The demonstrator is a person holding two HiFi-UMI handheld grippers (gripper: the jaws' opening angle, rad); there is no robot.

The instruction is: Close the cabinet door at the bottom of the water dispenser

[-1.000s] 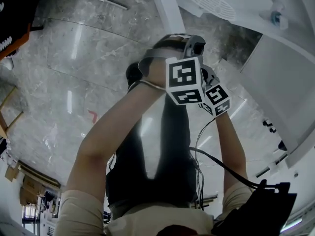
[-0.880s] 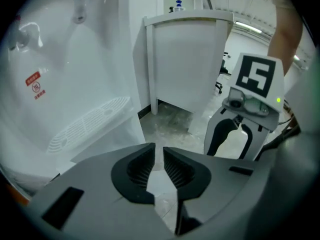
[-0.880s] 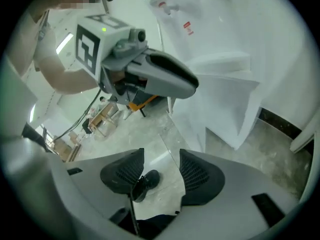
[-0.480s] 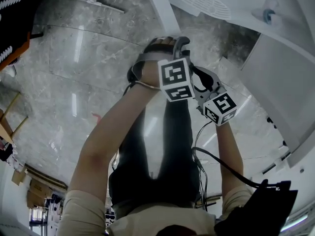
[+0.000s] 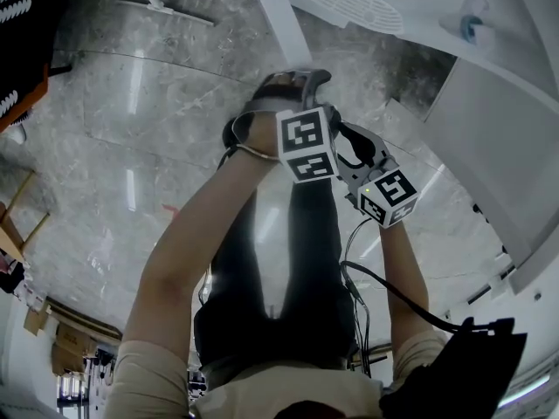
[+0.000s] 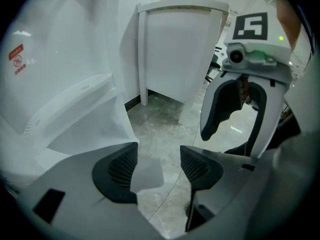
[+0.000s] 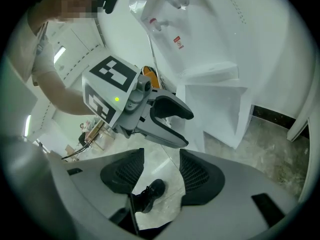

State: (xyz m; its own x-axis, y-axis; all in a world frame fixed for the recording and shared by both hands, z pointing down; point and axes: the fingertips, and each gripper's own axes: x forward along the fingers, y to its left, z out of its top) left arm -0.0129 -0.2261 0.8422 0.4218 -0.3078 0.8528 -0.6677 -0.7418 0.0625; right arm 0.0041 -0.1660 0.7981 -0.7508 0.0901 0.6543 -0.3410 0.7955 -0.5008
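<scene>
Jaws of my left gripper (image 6: 159, 159) are opening with nothing gripped. I hold them low by the cabinet door (image 7: 222, 109), I judge to push it shut. The right gripper (image 7: 161, 169) is released and empty. The door hangs open under the water dispenser (image 7: 210, 29), centre-right, over a glossy grey marble floor (image 5: 131, 129).

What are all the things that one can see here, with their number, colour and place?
Water dispenser: one, white, ahead of both grippers.
Cabinet door: one, white, open at the dispenser's bottom.
Sticker: one, red, on the dispenser's front.
Floor: one, grey marble, underneath.
Cable: one, black, by the right arm.
Shoe: one, black, on the floor.
Left gripper: one, grey, jaws opening, gripping nothing.
Right gripper: one, grey, jaws apart, empty.
Arms: two, bare, reaching forward.
</scene>
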